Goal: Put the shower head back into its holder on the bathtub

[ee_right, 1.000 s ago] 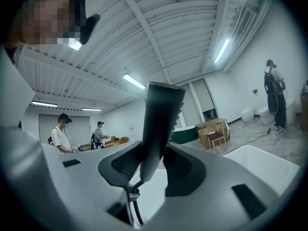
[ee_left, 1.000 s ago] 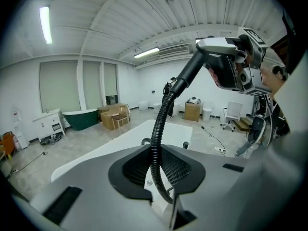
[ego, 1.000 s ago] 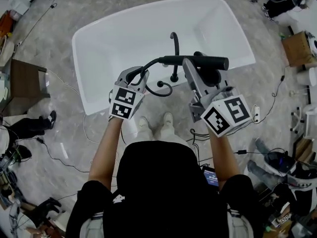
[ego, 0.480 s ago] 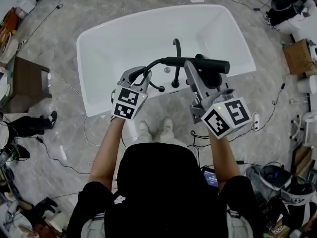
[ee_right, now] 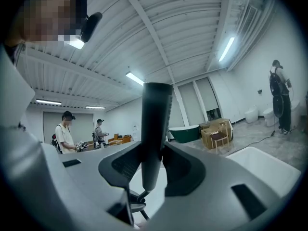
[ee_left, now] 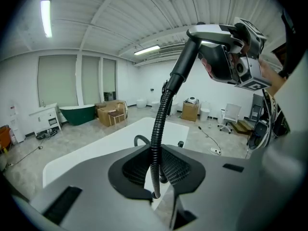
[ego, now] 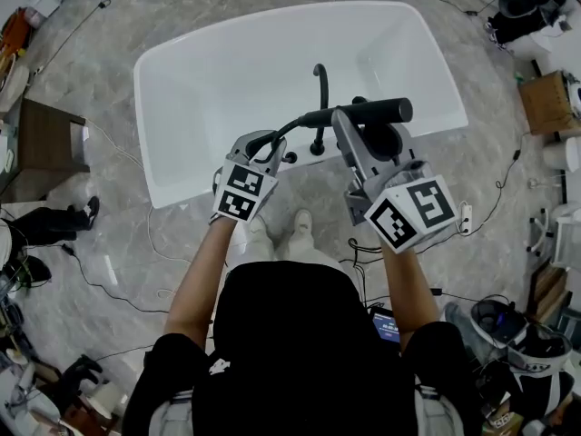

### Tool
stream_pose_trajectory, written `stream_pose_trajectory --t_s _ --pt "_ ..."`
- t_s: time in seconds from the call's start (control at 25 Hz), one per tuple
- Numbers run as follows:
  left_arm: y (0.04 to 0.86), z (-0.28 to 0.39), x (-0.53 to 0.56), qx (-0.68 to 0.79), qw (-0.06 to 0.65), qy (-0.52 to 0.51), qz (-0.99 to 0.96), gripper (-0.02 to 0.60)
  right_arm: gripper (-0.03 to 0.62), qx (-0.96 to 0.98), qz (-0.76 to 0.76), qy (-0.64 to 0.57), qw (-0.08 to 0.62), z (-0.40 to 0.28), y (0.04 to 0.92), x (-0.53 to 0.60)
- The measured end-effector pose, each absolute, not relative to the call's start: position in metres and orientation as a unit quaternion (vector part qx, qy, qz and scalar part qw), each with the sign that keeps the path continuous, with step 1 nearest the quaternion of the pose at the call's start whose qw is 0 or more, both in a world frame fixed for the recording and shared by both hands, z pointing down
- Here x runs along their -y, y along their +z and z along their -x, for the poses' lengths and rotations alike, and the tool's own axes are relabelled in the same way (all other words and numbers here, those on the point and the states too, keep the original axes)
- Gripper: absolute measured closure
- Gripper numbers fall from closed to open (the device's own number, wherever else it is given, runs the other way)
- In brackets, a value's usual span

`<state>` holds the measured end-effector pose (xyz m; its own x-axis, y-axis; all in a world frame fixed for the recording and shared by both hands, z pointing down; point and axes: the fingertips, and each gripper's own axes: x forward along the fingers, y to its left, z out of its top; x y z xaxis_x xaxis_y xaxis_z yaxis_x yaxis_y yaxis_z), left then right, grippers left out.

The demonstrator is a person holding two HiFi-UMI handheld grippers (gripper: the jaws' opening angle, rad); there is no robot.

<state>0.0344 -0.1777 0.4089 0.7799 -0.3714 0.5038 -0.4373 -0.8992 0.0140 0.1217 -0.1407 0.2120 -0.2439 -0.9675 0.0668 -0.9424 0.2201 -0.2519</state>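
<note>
Over the near rim of the white bathtub (ego: pixel 154 134), my right gripper (ego: pixel 349 121) is shut on the handle of the black shower head (ego: pixel 372 110), which lies level. In the right gripper view the handle (ee_right: pixel 154 129) stands between the jaws of that gripper (ee_right: pixel 151 170). My left gripper (ego: pixel 265 145) is shut on the black ribbed hose (ego: pixel 289 127) just left of the black faucet (ego: pixel 320 89). In the left gripper view the hose (ee_left: pixel 161 124) rises from that gripper (ee_left: pixel 156 177) to the shower head (ee_left: pixel 211 32). The holder itself I cannot make out.
Cables trail over the marble floor around the tub. A brown cabinet (ego: pixel 50 148) stands at the left and a cardboard box (ego: pixel 545 89) at the right. A green tub (ee_right: pixel 185 133) and standing people (ee_right: pixel 65 131) show in the right gripper view.
My left gripper has shifted slightly right and down toward the faucet with the hose. The slack loop of hose below it is no longer seen. The right gripper has stayed put.
</note>
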Motion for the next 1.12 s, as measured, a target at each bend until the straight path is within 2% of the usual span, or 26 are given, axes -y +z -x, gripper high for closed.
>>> stream_pose_trajectory --t_s 1.12 --pt "0.56 -0.073 0.146 0.244 0.188 0.264 -0.914 0.506 0.454 -0.808 0.562 -0.175 -0.02 -0.125 0.335 0.16"
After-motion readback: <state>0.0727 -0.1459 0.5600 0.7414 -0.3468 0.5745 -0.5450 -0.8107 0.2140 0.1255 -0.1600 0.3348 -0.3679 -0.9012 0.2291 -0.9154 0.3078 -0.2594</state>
